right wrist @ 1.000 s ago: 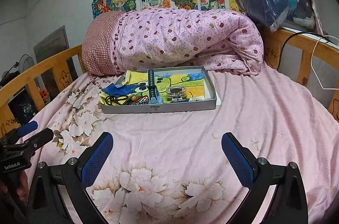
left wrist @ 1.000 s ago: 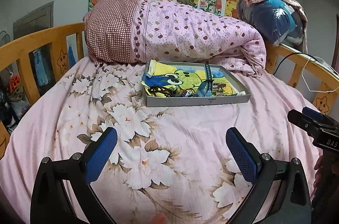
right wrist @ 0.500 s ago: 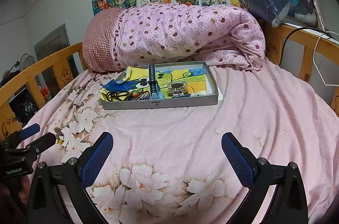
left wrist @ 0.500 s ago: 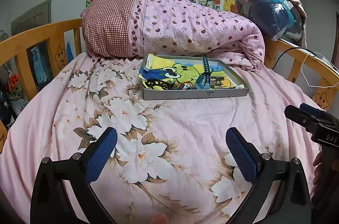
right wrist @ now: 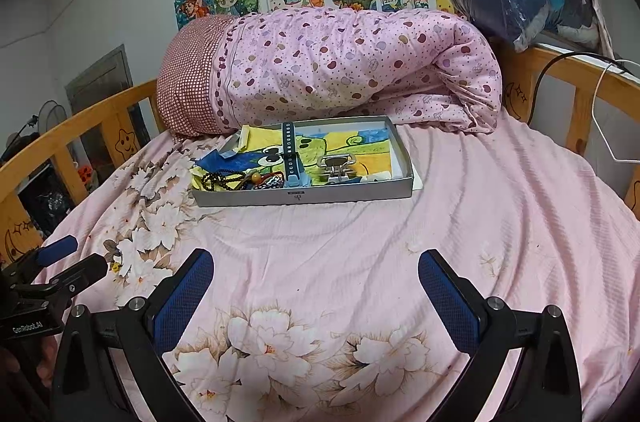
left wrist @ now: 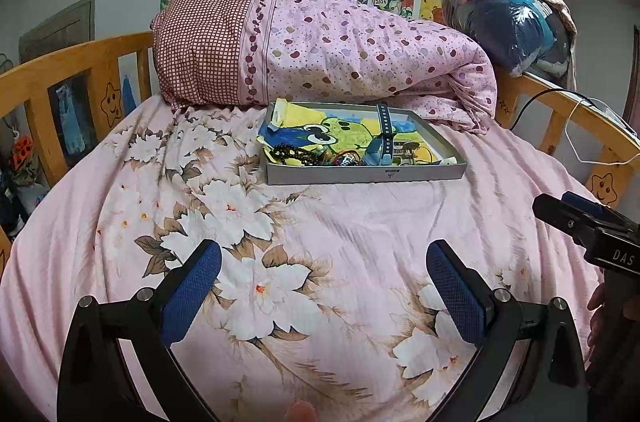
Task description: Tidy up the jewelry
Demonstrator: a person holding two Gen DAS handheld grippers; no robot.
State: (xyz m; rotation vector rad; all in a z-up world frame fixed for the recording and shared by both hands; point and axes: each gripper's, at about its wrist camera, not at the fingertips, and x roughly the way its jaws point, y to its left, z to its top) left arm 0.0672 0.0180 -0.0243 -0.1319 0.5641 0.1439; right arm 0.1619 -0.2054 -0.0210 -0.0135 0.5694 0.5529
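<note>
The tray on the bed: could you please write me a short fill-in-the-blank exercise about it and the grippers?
1. The grey tray rests on the ____.
2. Both the left gripper and the right gripper are ____.
3. The blue watch lies ____ the tray.
4. The rolled quilt lies ____ the tray.

Missing words: bed; open; inside; behind
</note>
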